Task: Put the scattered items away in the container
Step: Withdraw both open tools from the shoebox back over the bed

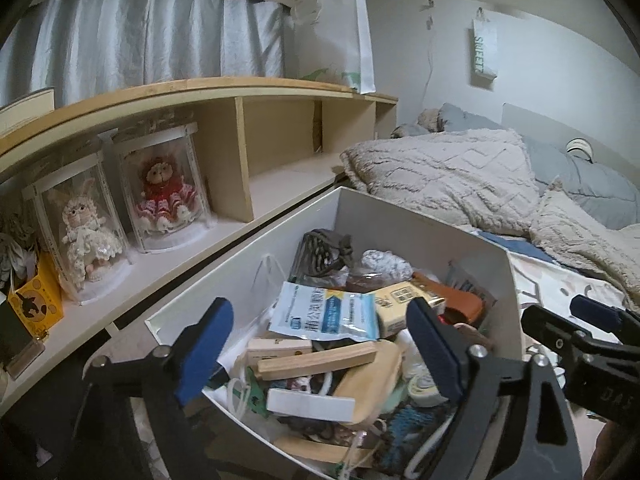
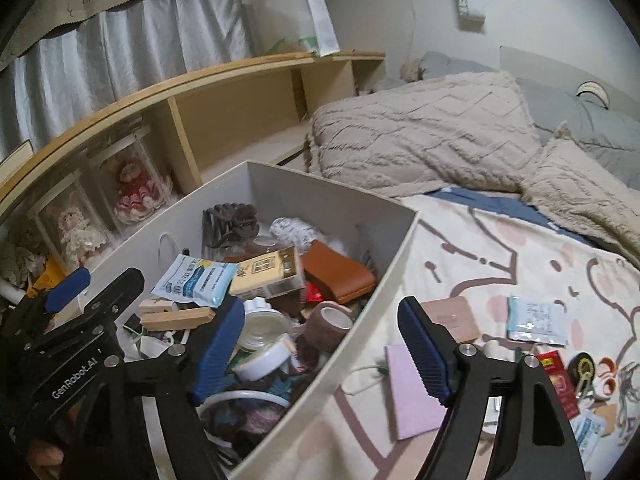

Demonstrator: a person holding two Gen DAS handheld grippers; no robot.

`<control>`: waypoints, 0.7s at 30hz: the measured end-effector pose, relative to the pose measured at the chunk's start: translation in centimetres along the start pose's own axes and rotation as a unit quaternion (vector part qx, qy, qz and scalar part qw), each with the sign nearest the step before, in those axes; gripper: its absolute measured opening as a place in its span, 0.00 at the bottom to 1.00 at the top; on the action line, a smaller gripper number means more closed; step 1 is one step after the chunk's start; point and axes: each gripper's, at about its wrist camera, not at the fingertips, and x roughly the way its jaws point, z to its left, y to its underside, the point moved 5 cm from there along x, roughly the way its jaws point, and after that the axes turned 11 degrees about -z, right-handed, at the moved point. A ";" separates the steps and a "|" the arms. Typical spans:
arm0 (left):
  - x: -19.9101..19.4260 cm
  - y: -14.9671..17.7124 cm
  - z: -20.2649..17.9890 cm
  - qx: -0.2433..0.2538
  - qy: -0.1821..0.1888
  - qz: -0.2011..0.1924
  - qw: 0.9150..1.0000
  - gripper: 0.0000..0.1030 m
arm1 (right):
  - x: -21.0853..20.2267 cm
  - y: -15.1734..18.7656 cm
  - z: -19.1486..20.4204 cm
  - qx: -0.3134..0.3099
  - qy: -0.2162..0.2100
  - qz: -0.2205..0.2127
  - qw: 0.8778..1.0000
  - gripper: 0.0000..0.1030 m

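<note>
Left gripper seen nearest, jaws spread wide, nothing held, poised over white container. Right gripper likewise wide, empty, straddling container's near wall. Container set on bed, crammed. Pink pad, blue sachet left scattered on blanket.

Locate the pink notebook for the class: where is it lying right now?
In the right wrist view, the pink notebook lies flat on the patterned bedspread, just outside the white box, partly behind the right gripper.

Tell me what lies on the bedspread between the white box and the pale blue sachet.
A tan card lies between the white box and the pale blue sachet, shown in the right wrist view.
</note>
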 end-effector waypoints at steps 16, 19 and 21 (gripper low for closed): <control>-4.4 -1.1 -2.5 0.004 0.038 -0.018 0.999 1.00 | -6.2 -0.7 -3.2 0.001 0.028 -0.053 0.998 1.00; -5.3 -1.0 -3.1 0.006 0.045 -0.020 0.999 1.00 | -7.5 -0.8 -3.8 0.005 0.031 -0.062 0.998 1.00; -5.7 -0.9 -3.4 0.011 0.047 -0.021 0.999 1.00 | -8.2 -0.8 -4.1 0.007 0.032 -0.066 0.997 1.00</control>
